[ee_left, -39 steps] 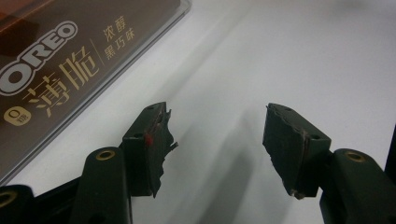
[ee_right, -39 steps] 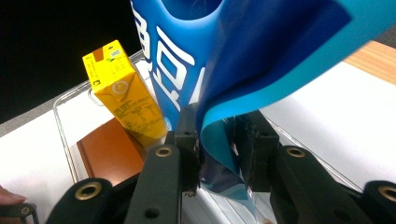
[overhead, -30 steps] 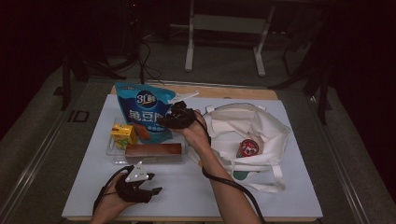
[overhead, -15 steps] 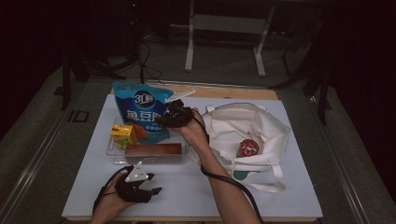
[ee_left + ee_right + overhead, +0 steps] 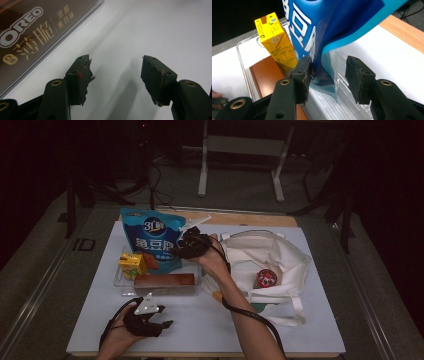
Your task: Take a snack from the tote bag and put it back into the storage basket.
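Your right hand-held gripper (image 5: 328, 77) has just been opening: its jaws stand partly apart around the lower edge of the blue snack bag (image 5: 332, 27), the left pad touching it. The bag stands in the clear tray (image 5: 244, 50) beside the yellow juice carton (image 5: 275, 41). Your left hand-held gripper (image 5: 116, 75) rests wide open and empty on the white surface (image 5: 162, 30), beside the Oreo box (image 5: 30, 37).

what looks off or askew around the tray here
The blue snack bag stands tilted in the clear tray, its lower edge between the right gripper's jaws, which have just been opening; one pad touches it. The pads of the left gripper look ragged and chipped.
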